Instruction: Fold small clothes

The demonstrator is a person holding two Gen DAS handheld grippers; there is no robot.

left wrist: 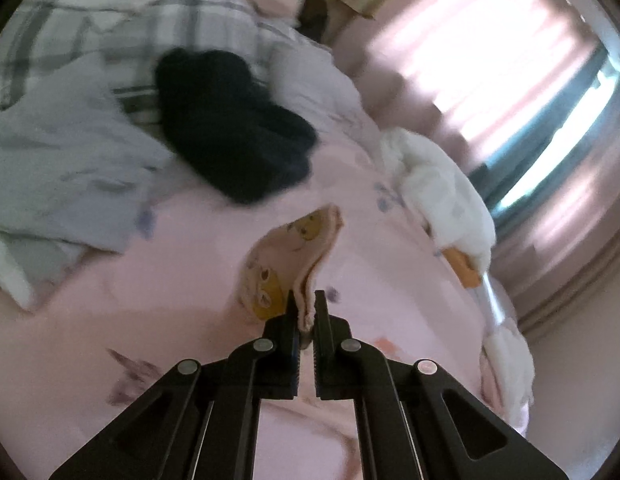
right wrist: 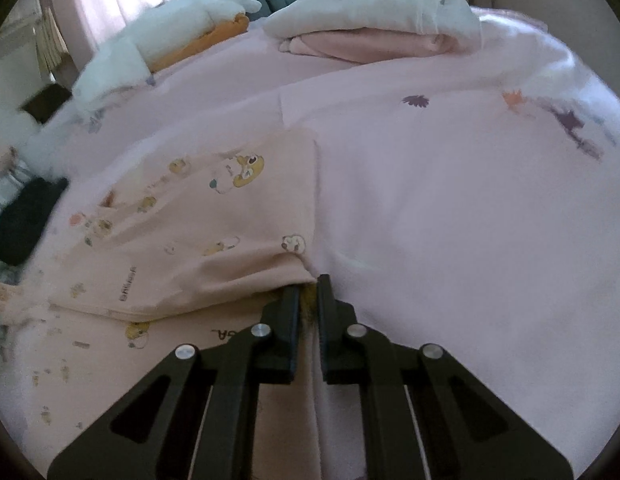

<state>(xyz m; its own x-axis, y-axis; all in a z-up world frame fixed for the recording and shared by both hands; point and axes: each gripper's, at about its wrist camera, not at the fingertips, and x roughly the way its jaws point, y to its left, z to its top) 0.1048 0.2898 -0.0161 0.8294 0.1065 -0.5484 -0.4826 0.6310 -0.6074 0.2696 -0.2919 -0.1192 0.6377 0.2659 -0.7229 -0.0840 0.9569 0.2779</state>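
Right wrist view alone shows folded stack [right wrist: 374,36].

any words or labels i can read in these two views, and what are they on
Small dark print on the pink cartoon-print garment, near its folded lower edge: too blurred and turned to read.
Partial dark letters on the same garment, just left of the right gripper: cut off, not readable.
Left wrist view: no text visible.

pink bed [right wrist: 430,200], printed garment [right wrist: 214,216], perhaps socks [left wrist: 230,128]
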